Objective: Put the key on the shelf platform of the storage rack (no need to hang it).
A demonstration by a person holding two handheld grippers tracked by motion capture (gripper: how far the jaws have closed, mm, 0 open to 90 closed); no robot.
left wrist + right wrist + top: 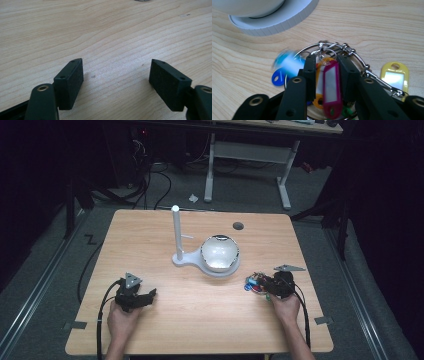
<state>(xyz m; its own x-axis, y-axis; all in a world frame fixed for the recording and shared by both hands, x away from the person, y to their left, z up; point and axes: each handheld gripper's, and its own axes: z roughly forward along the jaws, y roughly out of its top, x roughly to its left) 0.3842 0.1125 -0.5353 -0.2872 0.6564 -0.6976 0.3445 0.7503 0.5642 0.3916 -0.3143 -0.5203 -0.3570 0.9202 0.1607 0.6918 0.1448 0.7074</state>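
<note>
Fingers of right gripper [325,75] pinch bunch of key tags [331,86] on tabletop [200,315], at 4 o'clock from white stand [178,256] with bowl [220,253]. Left gripper [116,83] spread, empty, at 8 o'clock. Judgement: pickup done; hanging on post probably left.

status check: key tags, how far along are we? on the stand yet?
Done: the right tool has closed on the key tag bunch, pinching the magenta tag on the table.
In hand: the bunch looks still low at the tabletop, near the white stand's base.
Left: nothing hangs on the stand's peg yet, if that's the goal. The left tool sits open and empty.
</note>
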